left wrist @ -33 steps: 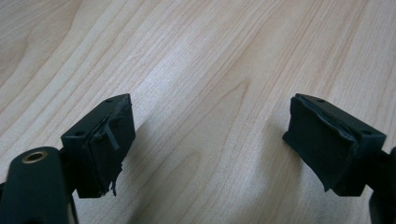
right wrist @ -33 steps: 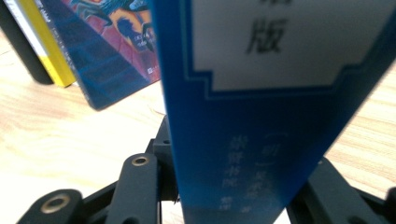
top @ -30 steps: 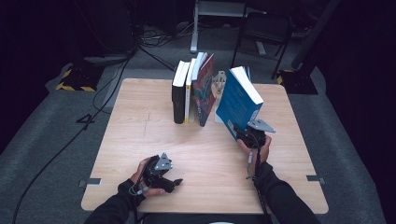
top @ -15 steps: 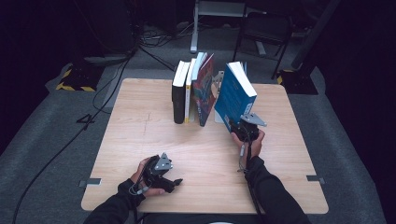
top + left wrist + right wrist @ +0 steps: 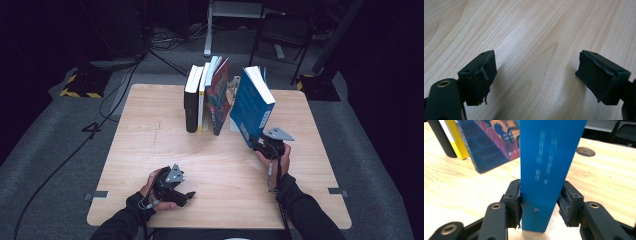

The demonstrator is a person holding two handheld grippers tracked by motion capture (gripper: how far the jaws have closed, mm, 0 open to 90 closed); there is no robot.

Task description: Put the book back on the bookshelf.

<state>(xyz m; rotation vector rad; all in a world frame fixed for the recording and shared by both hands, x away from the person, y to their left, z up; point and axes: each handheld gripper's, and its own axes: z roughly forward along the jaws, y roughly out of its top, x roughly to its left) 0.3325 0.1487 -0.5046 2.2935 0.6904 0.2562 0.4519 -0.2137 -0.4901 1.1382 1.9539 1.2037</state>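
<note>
**Blue book carried toward the row**

Since the earlier frame, the right gripper has carried the blue book a little farther up the table and nearer the row of books, tilted with its top leaning away from the person. In the right gripper view both jaws are clamped on the book's spine at its lower end, one pad on each cover. The left gripper rests low on the wooden table near the front edge, jaws wide apart and empty.

The book looks like a thick paperback: fairly heavy, stiff along the spine, with smooth covers that could slip between the pads. Held so low, its weight sits above the grip and will want to tip, so a firm squeeze near the spine suits it.

A grey bookend seems to stand just right of the leaning red book, though it is partly hidden. Open room lies right of the row; the table's far edge is close behind.
</note>
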